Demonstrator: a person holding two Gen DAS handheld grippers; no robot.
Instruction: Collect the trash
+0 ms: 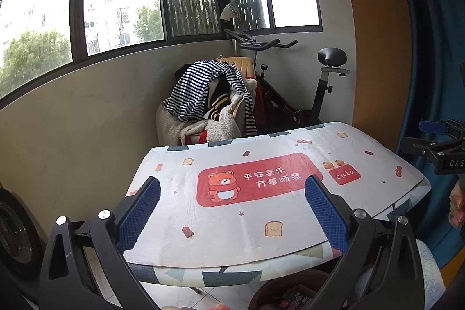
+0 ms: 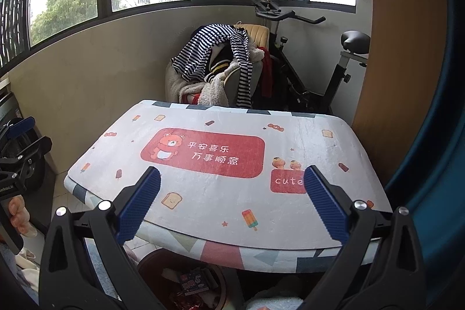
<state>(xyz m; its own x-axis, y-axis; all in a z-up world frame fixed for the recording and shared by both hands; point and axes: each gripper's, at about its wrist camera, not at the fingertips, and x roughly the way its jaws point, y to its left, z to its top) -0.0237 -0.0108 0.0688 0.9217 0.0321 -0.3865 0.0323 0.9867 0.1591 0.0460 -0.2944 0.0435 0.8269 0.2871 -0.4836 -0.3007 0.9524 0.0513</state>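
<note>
Left gripper (image 1: pixel 232 211) jaws spread wide, blue ribbed pads (image 1: pixel 139 215) clear of everything, hovering over the near edge of the small table with white fleece cartoon-print cover (image 1: pixel 221 237). Red bear banner with white Chinese text (image 1: pixel 255 179) sits mid-table between the pads. Below the near edge: dark round bin holding printed wrappers (image 1: pixel 293 294) (only partly visible). Right gripper (image 1: pixel 436 147) pokes in at the right edge, jaw state unclear. Behind the table: chair heaped with striped clothing (image 1: pixel 209 98), black exercise bike (image 1: pixel 293 83).
</note>
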